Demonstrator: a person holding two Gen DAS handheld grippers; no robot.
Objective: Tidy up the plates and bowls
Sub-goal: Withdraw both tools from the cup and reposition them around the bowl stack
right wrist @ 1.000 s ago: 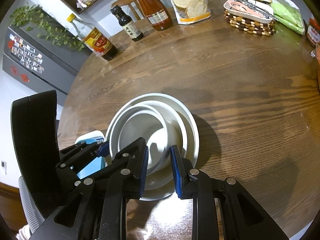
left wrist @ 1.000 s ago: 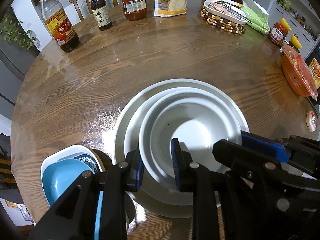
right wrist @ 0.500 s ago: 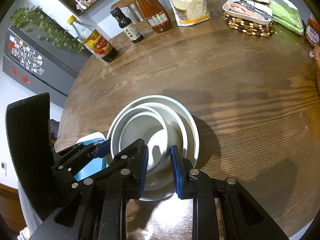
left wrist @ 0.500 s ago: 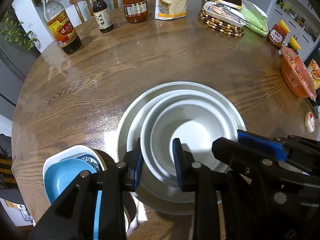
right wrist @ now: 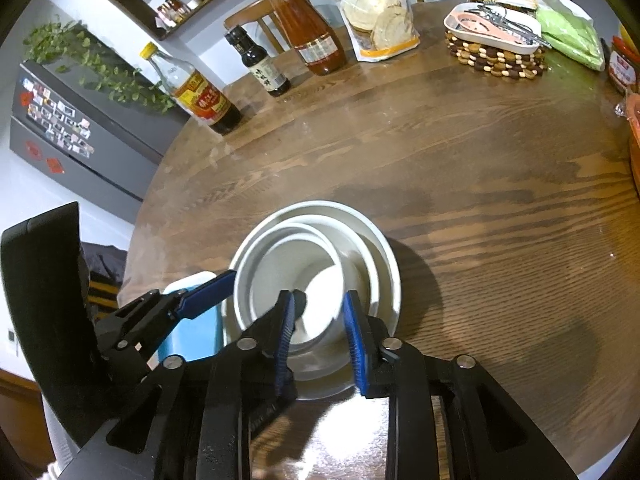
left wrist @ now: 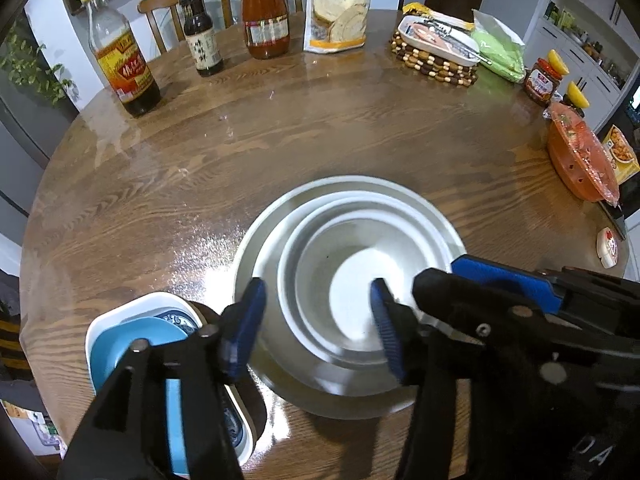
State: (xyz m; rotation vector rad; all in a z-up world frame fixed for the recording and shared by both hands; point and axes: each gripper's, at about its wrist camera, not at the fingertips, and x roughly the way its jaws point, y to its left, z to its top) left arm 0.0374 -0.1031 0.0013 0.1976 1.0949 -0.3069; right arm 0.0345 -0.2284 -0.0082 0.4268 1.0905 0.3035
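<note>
White bowls [left wrist: 352, 292] sit nested on the big plate [left wrist: 420, 204] mid-surface, smallest on top so the stack's stable. Left hand-held gripper [left wrist: 320, 320] is opening, nothing pinched btwn its jaws. Right hand-held gripper [right wrist: 318, 332] is opening too, astride the near rims w/o pressing them.

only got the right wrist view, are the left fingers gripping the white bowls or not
Observer: Not gripping. The left gripper is opening; the near rim of the white bowls sits between its fingers, and the pads look clear of it.
Operator: what's the blue thing beside the stack sitting in
Observer: The blue dish is nested in a white rectangular dish, with a blue-patterned dish between them.
Operator: anything far right that i can't make out
Observer: An orange container with a film cover, near the edge of the table.
</note>
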